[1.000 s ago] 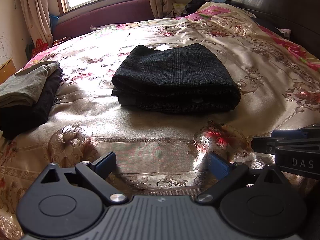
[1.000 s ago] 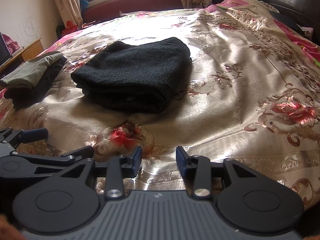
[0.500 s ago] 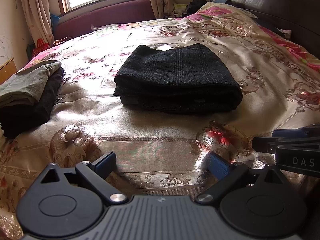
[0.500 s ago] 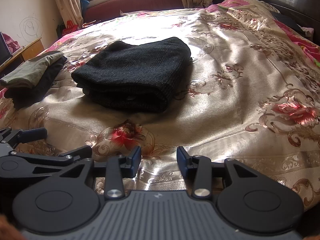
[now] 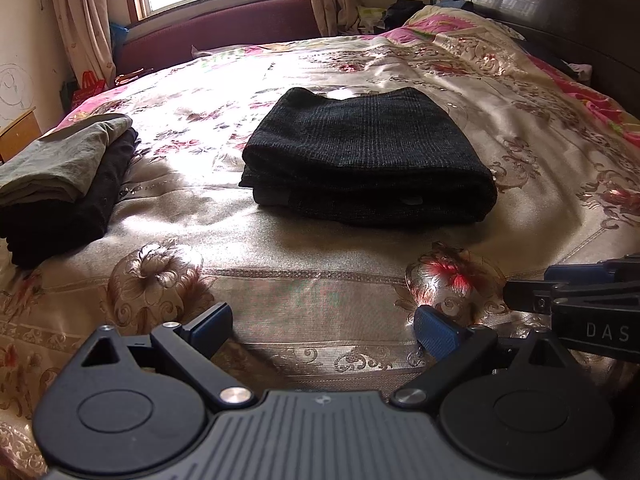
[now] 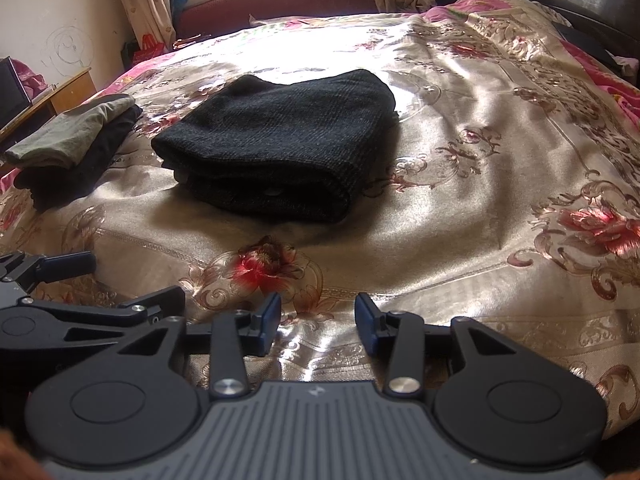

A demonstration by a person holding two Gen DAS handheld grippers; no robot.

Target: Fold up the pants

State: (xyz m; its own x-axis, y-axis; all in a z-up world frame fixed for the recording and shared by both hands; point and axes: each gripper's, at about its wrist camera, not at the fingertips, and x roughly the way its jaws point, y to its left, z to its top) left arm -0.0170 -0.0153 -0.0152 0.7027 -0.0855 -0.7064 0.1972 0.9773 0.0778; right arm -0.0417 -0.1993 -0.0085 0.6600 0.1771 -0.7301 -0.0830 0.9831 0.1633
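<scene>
While both claws are hanging low over the bed, hardly anything is changing from a moment ago. The left claw is sitting wide open and holding nothing. The right claw is sitting half open, empty too. One pair of dark pants is lying folded well ahead of them, so folding looks done. Two more folded clothes are sitting stacked ahead, far left.
</scene>
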